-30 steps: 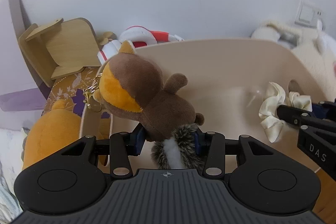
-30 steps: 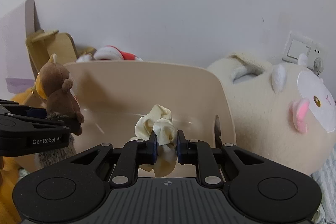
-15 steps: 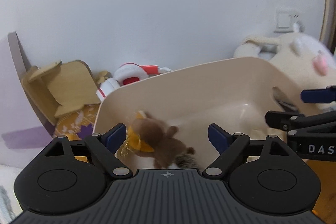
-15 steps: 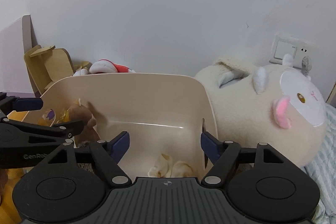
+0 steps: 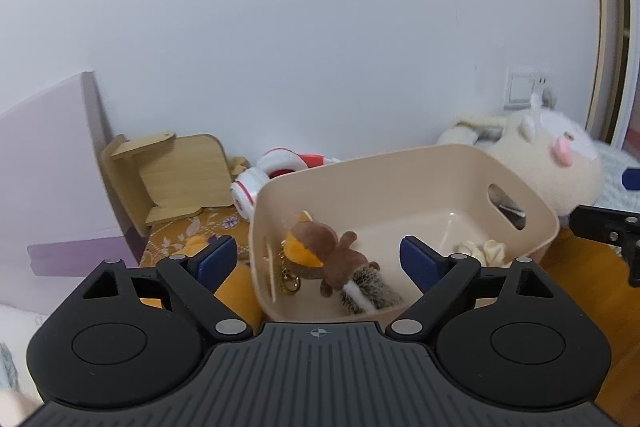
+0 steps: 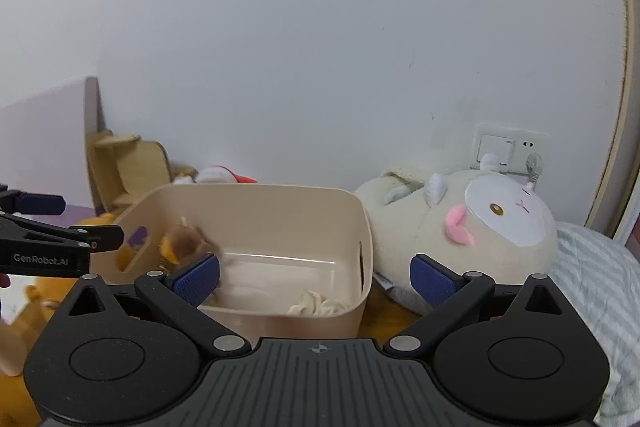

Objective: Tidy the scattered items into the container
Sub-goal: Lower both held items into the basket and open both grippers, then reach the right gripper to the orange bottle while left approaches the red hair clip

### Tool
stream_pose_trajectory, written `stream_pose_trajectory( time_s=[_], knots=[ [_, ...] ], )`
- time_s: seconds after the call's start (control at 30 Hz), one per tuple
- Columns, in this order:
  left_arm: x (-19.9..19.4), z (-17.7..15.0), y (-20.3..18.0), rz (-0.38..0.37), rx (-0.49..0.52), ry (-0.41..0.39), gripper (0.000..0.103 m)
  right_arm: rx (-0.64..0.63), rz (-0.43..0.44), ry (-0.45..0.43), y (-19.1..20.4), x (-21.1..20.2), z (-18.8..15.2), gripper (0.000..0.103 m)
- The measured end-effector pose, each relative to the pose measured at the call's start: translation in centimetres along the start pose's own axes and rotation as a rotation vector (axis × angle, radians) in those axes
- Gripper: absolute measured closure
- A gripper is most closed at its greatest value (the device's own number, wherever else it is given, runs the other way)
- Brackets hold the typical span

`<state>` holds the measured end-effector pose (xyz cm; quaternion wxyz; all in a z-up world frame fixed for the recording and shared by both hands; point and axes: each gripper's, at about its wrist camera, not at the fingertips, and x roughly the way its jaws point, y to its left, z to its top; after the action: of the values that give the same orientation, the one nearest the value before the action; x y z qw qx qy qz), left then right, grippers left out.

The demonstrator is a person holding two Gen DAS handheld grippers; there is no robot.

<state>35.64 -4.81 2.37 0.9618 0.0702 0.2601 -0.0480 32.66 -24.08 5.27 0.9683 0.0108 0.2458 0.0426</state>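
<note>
The container (image 5: pixel 404 179) is smooth beige plastic with a soft sheen on its inner walls. Inside lies a squirrel keychain (image 5: pixel 328 259) of short brown and orange plush, with a bristly grey tail and a shiny gold metal clasp, and a cream scrunchie (image 5: pixel 480 251) of satiny gathered cloth. The left gripper (image 5: pixel 316 259) and right gripper (image 6: pixel 316 279) are matt black plastic with ribbed grey housings and blue textured fingers (image 5: pixel 416 259). Behind, a stand (image 5: pixel 176 179) shows pale wood grain; the sheep toy (image 6: pixel 472 231) is fuzzy cream fleece.
</note>
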Motion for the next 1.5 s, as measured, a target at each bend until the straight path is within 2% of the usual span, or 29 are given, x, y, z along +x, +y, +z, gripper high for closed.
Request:
stream_pose_trajectory(
  time_s=[0.17,0.3,0.57,0.77,0.9,1.27,1.5],
  knots=[
    [-2.9,-2.5,1.1,-0.046,-0.027,-0.019,0.011,-0.01,-0.012,-0.024,0.3,-2.9,-2.1,0.0],
    [-4.2,-5.2,1.2,-0.069,0.002,-0.011,0.011,-0.026,-0.02,-0.01,0.6,-4.2,-4.2,0.0],
    [-3.4,-11.2,0.1,-0.088,0.12,0.051,0.011,-0.033,-0.038,0.057,1.3,-4.8,-8.7,0.0],
    [-1.6,-14.3,-1.2,-0.091,0.276,0.079,0.011,-0.051,-0.079,0.116,2.0,-3.7,-11.5,0.0],
    [-0.6,-15.2,-1.7,-0.088,0.353,0.067,0.011,-0.055,-0.082,0.152,2.3,-2.8,-12.6,0.0],
    [1.6,-15.4,-2.9,-0.105,0.424,0.025,0.011,-0.09,-0.086,0.192,3.4,0.8,-13.4,0.0],
    [2.7,-15.6,-4.2,-0.136,0.468,0.012,0.011,-0.105,-0.09,0.207,3.4,2.6,-13.4,0.004]
  ],
)
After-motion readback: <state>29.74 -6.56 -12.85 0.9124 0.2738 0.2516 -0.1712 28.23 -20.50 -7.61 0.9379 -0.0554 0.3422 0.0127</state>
